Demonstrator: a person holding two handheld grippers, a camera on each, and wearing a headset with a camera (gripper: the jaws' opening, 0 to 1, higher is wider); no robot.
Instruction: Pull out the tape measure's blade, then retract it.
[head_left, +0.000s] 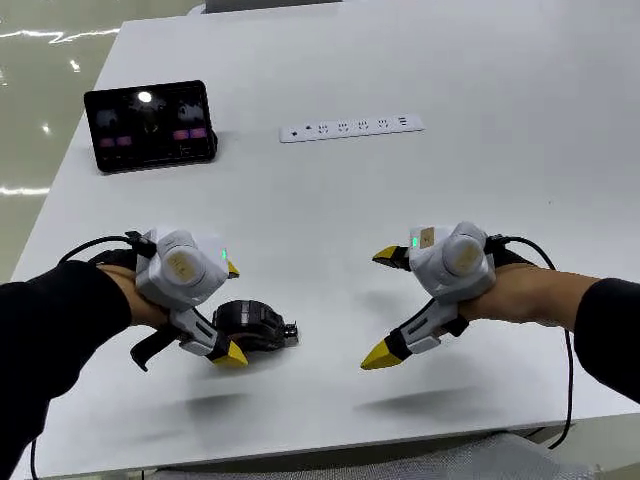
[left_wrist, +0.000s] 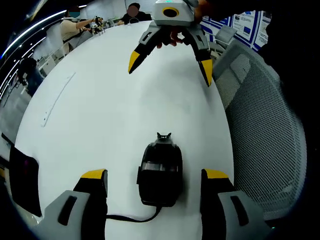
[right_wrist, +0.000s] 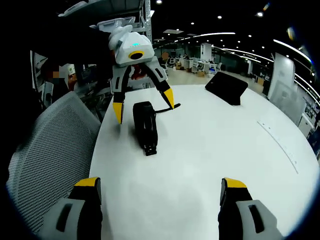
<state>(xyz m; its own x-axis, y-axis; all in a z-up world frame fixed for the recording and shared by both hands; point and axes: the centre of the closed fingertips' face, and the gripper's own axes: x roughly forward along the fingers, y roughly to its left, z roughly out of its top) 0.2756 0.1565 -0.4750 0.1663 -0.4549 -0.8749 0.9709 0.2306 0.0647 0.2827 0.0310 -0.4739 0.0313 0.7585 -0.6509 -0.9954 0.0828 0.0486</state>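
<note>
Left tongs (head_left: 231, 312) were spread wide, straddling the black tape measure (head_left: 255, 325) without touching it | right tongs (head_left: 382, 305) were spread, empty, to its right | tape measure lay near-left on the white table (head_left: 330, 200)

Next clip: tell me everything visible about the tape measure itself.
The tape measure is a black, plastic-looking case that appears to stand on its narrow edge on the white table. Its blade is fully in. The small hook tab sits at the mouth and points toward the right gripper. A thin black strap trails from its rear end. The left gripper straddles it with its jaws open, one on either side, neither touching it.
</note>
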